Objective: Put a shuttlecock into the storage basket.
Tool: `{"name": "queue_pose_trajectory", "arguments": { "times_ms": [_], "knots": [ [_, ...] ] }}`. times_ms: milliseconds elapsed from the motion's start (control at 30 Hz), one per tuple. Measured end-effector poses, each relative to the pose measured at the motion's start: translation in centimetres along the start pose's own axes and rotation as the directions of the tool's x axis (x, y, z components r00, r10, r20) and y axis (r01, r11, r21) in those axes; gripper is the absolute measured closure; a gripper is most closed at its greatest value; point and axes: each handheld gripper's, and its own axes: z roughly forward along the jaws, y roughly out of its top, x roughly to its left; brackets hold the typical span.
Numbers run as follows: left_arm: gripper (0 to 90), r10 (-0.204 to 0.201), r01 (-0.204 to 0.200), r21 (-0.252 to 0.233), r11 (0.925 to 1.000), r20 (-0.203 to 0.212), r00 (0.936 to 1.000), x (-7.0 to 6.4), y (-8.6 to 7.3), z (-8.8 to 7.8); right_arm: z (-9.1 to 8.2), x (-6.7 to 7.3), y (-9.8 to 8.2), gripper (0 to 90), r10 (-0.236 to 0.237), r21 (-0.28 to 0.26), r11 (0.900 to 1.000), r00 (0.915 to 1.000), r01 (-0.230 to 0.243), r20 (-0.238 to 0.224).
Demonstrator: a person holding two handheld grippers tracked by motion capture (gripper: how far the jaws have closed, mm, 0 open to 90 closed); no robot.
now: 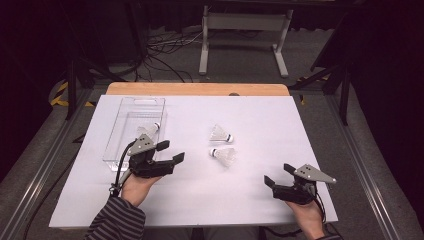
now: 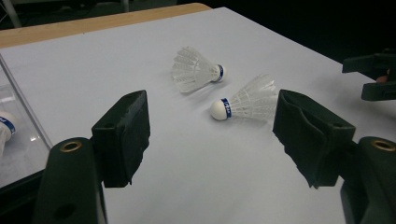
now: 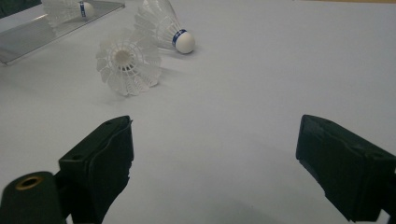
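High view: both grippers' fingers stand apart, empty, flanking two shuttlecocks.

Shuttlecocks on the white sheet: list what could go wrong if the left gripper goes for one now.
1. The near shuttlecock and the far shuttlecock lie close together; the open left gripper could well knock one while closing on the other.
2. Both rest on their sides with thin plastic skirts; a squeeze on the skirt may crush it or let it slip.
3. The clear tray already holds a shuttlecock, and another dropped in might bump it.
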Motion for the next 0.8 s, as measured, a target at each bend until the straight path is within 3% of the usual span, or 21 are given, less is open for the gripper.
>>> {"name": "queue_pose_trajectory", "arguments": {
  "times_ms": [800],
  "knots": [
    [29.0,0.002,-0.003,0.026,0.9997,0.019,0.9998,-0.1,0.7,2.0,0.0,0.0,0.0,11.9,0.001,0.002,1.0,1.0,-0.001,-0.001]
  ]
}}
